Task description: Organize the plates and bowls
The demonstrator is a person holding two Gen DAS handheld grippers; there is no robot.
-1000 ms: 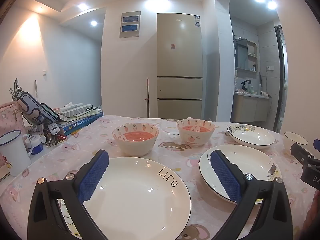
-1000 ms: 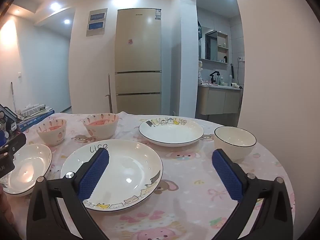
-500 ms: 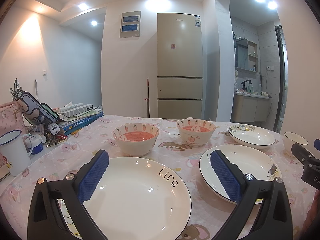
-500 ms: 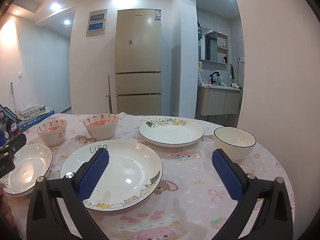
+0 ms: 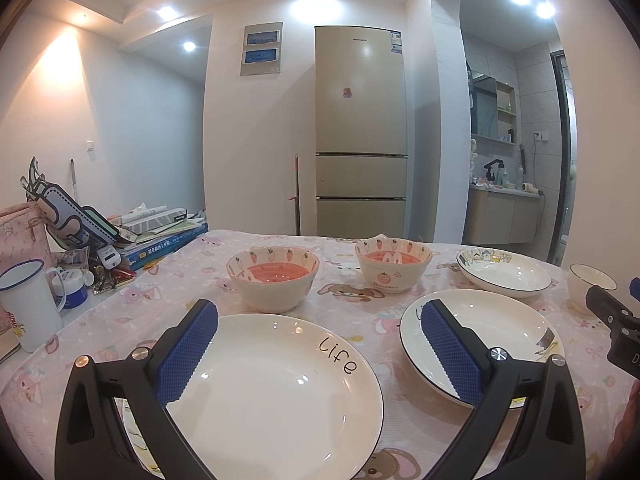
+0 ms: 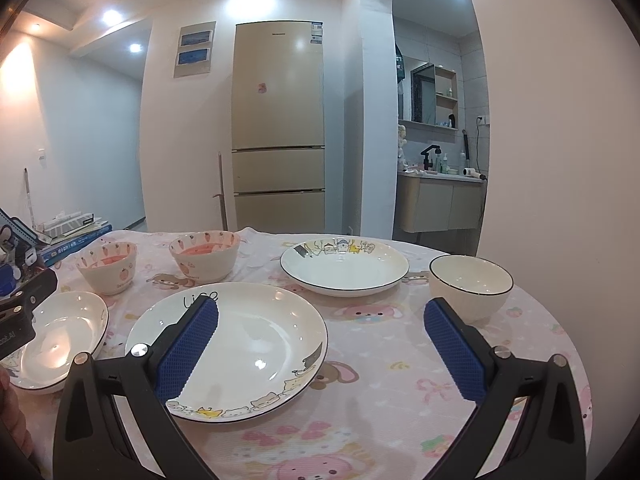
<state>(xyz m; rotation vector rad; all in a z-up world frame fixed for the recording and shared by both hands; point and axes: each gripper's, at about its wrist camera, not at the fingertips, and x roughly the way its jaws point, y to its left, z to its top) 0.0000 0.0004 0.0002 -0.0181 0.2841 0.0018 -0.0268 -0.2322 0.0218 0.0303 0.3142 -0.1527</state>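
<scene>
In the left wrist view my left gripper [image 5: 320, 312] is open and empty above a white "Life" plate [image 5: 276, 392]. A second white plate [image 5: 508, 332] lies to its right, two strawberry bowls [image 5: 273, 280] [image 5: 393, 270] stand behind, then a cartoon-rimmed deep plate [image 5: 504, 276] and a white bowl [image 5: 590, 286]. In the right wrist view my right gripper [image 6: 320, 312] is open and empty above the cat-rimmed "Life" plate [image 6: 256, 344]. The deep plate [image 6: 344, 266], white bowl [image 6: 470, 284], strawberry bowls [image 6: 106, 266] [image 6: 204, 258] and left plate [image 6: 60, 336] surround it.
The round table has a pink cartoon cloth [image 6: 360, 420]. A white enamel mug [image 5: 26, 308], a pink bag and stacked books [image 5: 160, 240] crowd its left edge. A beige fridge [image 5: 360, 128] stands behind; a bathroom opens at right. The other gripper's body shows at the left edge of the right wrist view [image 6: 20, 312].
Almost nothing. Both grippers stay open in place; the views drift very slightly.
</scene>
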